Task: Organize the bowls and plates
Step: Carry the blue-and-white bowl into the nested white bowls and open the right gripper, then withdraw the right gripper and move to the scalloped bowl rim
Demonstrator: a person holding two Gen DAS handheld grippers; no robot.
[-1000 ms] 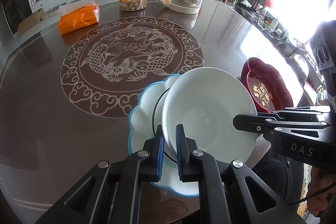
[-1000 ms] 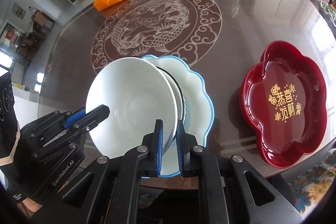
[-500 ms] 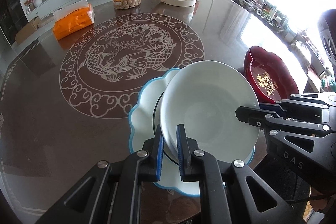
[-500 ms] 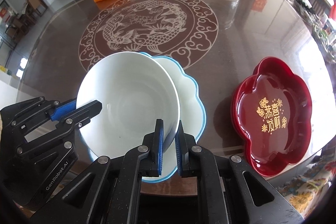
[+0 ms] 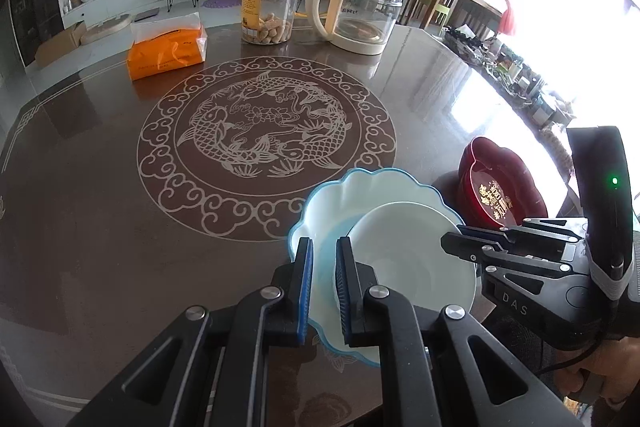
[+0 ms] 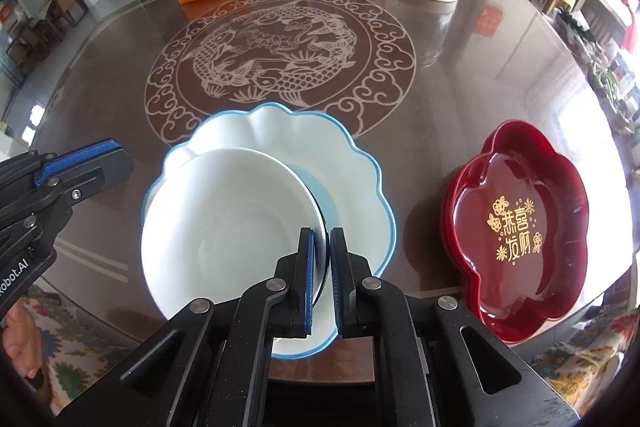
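White bowl (image 6: 228,227), smooth and round, rests tilted in our scalloped blue-rimmed plate (image 6: 344,163) at the table's (image 5: 100,187) near edge, its rim pinched by our right gripper (image 6: 320,267), while our left gripper (image 5: 322,275) stands parted beside it, gripping nothing. We count one bowl, one white plate, and one glossy red flower-shaped tray (image 6: 520,227) well to the right.
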